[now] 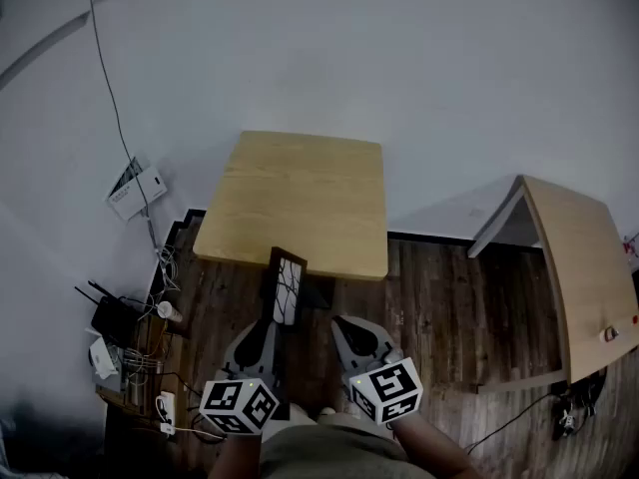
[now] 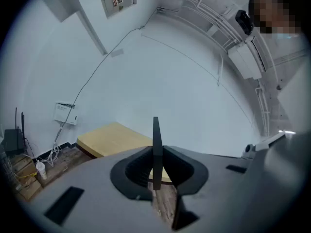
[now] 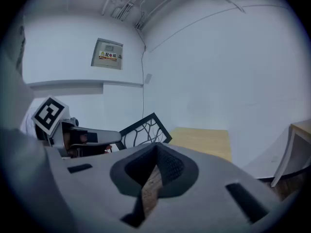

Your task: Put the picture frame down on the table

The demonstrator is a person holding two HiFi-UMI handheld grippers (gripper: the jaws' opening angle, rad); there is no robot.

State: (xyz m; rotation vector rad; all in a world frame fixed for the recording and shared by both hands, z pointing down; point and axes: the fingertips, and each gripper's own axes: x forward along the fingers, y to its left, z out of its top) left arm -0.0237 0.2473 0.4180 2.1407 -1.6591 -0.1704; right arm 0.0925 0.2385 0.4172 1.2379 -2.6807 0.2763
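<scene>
The picture frame [image 1: 287, 285] is dark with a white branching pattern. It hangs upright over the wood floor, just in front of the near edge of the light wooden table [image 1: 290, 203]. My left gripper [image 1: 272, 319] is shut on the frame's lower part. In the left gripper view the frame [image 2: 156, 140] shows edge-on, clamped between the jaws, with the table [image 2: 109, 137] beyond. My right gripper [image 1: 344, 325] is beside it to the right, shut and empty. From the right gripper view I see the frame [image 3: 143, 132] to the left and the table [image 3: 204, 140] ahead.
A second wooden table [image 1: 584, 267] stands at the right. A router and cables [image 1: 115, 317] lie on the floor at the left by the wall, under a white box [image 1: 135, 190] with a cable running up. Dark wood floor lies between the two tables.
</scene>
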